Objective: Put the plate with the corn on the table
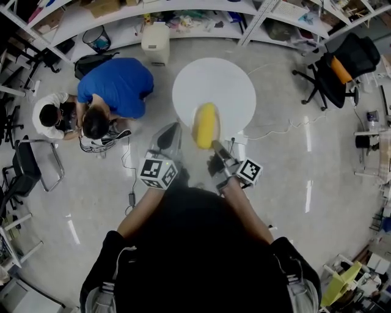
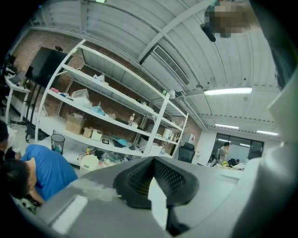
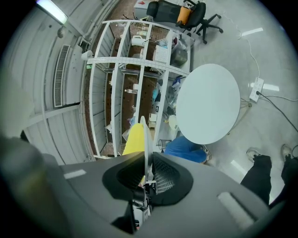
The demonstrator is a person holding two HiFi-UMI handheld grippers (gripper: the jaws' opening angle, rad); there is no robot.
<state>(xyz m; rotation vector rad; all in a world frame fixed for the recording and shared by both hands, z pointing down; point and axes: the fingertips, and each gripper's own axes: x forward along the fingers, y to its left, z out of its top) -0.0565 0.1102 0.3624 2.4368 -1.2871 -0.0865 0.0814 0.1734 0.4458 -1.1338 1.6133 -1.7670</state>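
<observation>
A yellow corn cob (image 1: pixel 206 125) lies on a thin white plate (image 3: pixel 146 135), held above the floor at the near edge of the round white table (image 1: pixel 214 85). My right gripper (image 1: pixel 215 147) is shut on the plate's near rim. In the right gripper view the rim runs edge-on between the pads (image 3: pixel 160 179), the corn (image 3: pixel 134 139) lies left of it, and the table (image 3: pixel 209 104) is ahead. My left gripper (image 1: pixel 173 131) hangs just left of the plate without touching it. Its jaws (image 2: pixel 152 169) meet at the tips with nothing between them.
A person in a blue shirt (image 1: pixel 116 85) crouches on the floor left of the table, beside another person in white (image 1: pixel 52 113). A power strip and cables (image 1: pixel 244 139) lie by the table's foot. A black office chair (image 1: pixel 342 67) stands at the right, and shelves (image 1: pixel 183 12) line the back.
</observation>
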